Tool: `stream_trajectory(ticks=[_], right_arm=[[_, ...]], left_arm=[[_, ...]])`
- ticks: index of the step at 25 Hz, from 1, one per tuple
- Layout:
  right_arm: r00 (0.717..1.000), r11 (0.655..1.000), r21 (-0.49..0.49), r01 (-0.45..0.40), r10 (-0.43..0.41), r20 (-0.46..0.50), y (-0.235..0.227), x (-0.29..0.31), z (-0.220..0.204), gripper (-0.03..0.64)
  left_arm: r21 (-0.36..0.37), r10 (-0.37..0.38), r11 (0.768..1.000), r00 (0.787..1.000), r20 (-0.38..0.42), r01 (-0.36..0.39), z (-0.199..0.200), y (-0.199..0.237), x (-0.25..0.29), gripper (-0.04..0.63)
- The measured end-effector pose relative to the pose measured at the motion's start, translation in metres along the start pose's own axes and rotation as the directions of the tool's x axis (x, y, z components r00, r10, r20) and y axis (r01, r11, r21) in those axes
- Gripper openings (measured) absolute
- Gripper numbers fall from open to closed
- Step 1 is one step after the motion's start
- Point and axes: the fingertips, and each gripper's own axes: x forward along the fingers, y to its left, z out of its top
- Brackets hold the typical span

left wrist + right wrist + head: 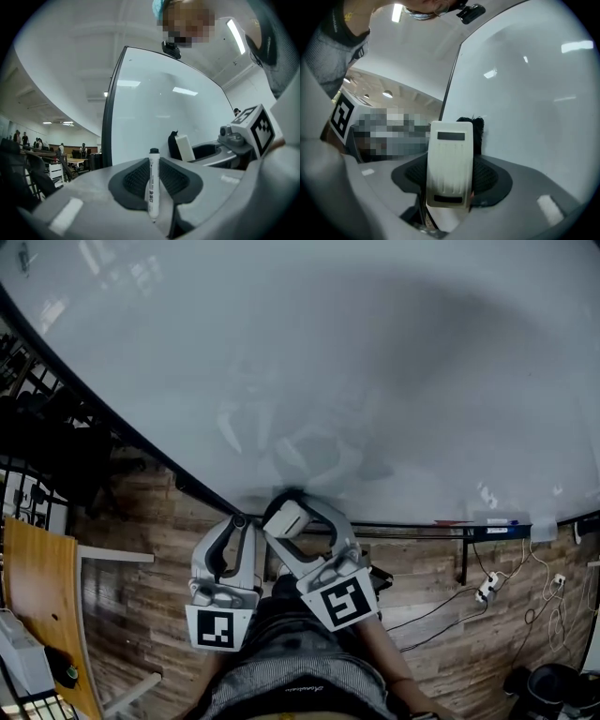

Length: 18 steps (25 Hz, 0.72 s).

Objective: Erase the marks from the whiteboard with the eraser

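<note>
The whiteboard (356,362) fills the upper head view and I see no marks on it. My right gripper (292,512) is shut on the eraser (286,519), a cream plastic block with a black felt pad (472,125); it sits near the board's lower edge. In the right gripper view the eraser (449,161) stands upright between the jaws with the whiteboard (534,103) just behind. My left gripper (239,521) is shut on a white marker (153,185) with a black cap, held upright. The left gripper view also shows the eraser (184,147) beside it.
A marker tray (487,523) runs under the board at the right, with small items on it. Cables and a power strip (487,589) lie on the wooden floor. A wooden desk (37,606) stands at the left. People stand far back (83,150) in the room.
</note>
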Motion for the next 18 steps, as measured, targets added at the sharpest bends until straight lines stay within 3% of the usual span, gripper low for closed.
stream_trajectory(ticks=[8,18], right_arm=[[0.997,0.997,-0.022,0.07,-0.07,-0.029,-0.026,-0.034,-0.005,0.261],[0.964,0.966,-0.029,0.257,-0.258,-0.055,-0.088,-0.107,-0.019,0.26]], left_arm=[[-0.018,-0.07,0.997,0.997,0.045,0.071,0.014,-0.032,0.015,0.072],[-0.022,-0.177,0.984,0.983,0.056,0.179,0.021,-0.095,0.036,0.072]])
